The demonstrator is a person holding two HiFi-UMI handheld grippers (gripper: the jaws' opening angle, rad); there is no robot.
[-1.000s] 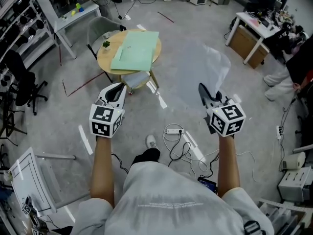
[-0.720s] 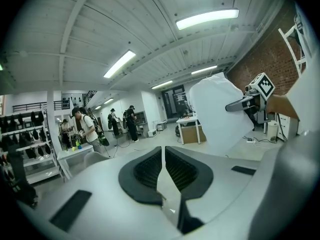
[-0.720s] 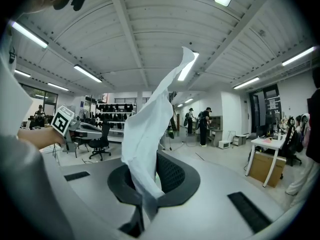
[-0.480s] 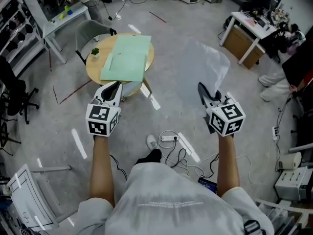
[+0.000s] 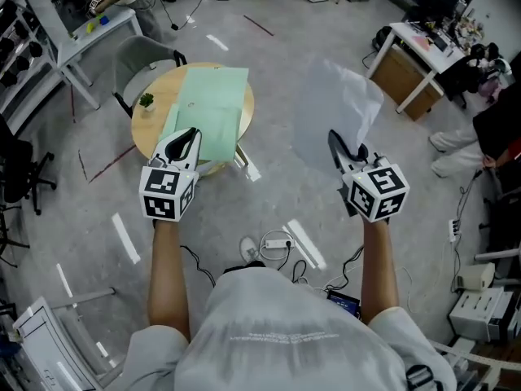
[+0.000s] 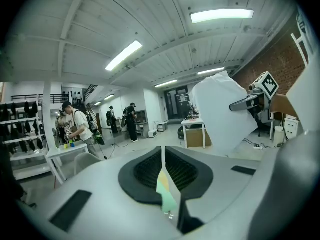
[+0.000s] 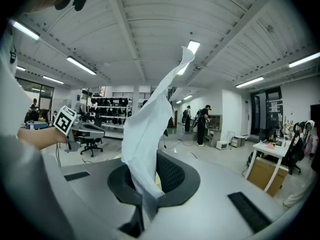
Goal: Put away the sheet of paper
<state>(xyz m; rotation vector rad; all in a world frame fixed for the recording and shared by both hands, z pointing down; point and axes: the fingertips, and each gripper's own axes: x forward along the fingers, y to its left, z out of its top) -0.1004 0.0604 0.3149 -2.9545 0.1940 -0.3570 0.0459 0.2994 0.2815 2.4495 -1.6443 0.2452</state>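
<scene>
Sheet of paper (image 5: 338,108): table (image 5: 155,133) now nearer

The round table (image 5: 160,86) is almost covered by a green folder (image 5: 207,108); a small plant (image 5: 146,101) stands at its left edge. Open floor (image 5: 273,80) is seen to its right.

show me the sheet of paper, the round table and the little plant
sheet of paper (image 5: 338,104): head view, middle of the sheet
round table (image 5: 151,135): head view, bare wood near its left edge
little plant (image 5: 146,101): head view, its green leaves

Grey floor (image 5: 269,55), round wooden table (image 5: 151,133) — ceiling striplights (image 6: 122,55)
</scene>
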